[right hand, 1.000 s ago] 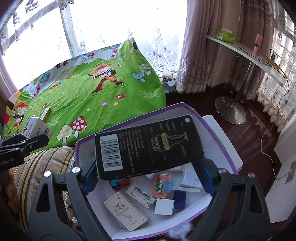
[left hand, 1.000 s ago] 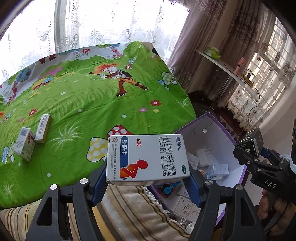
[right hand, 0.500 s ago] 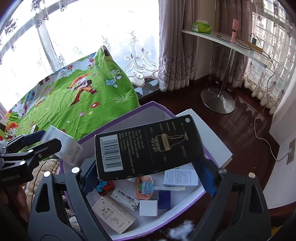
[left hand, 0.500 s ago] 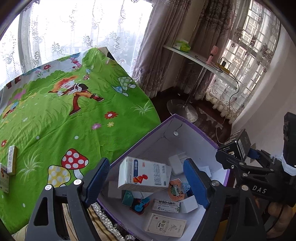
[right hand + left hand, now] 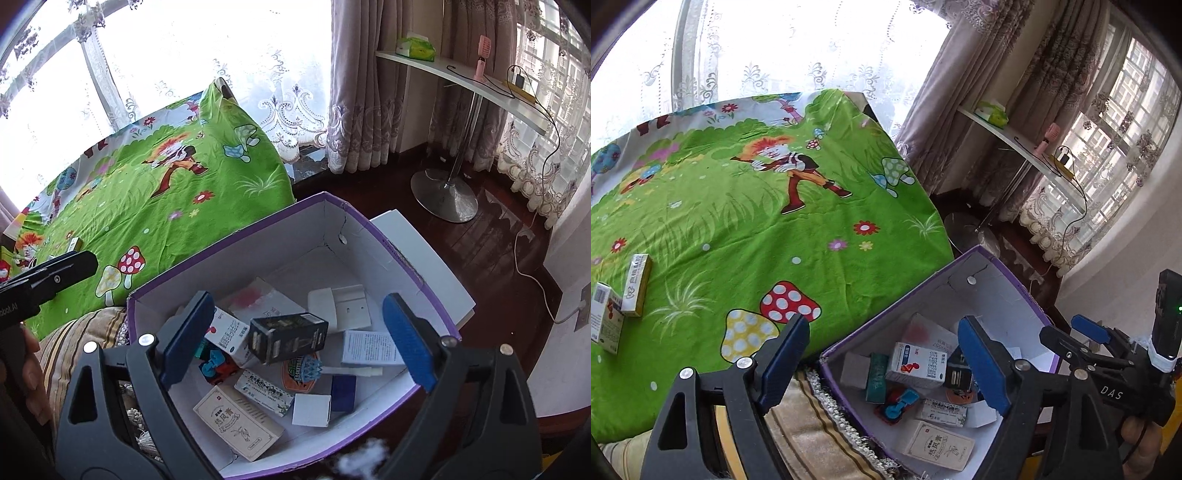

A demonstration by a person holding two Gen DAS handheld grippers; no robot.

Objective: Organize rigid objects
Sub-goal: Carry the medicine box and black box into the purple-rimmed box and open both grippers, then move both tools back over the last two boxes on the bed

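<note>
Left hand-held gripper [image 5: 882,363] jaws wide apart, nothing between them, just been opening; the white medicine box [image 5: 918,365] lies in the purple-rimmed box [image 5: 997,258] at lower centre. Right hand-held gripper [image 5: 295,341] also spread wide, jaws just widened, empty; black carton [image 5: 288,338] sits loose in the box on other packs. Two small boxes [image 5: 617,295] remain on the green bedsheet [image 5: 757,229] at left edge.

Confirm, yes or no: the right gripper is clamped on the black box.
No: the right gripper has its jaws wide apart, and the black box lies loose in the purple-rimmed box among the other cartons.
</note>
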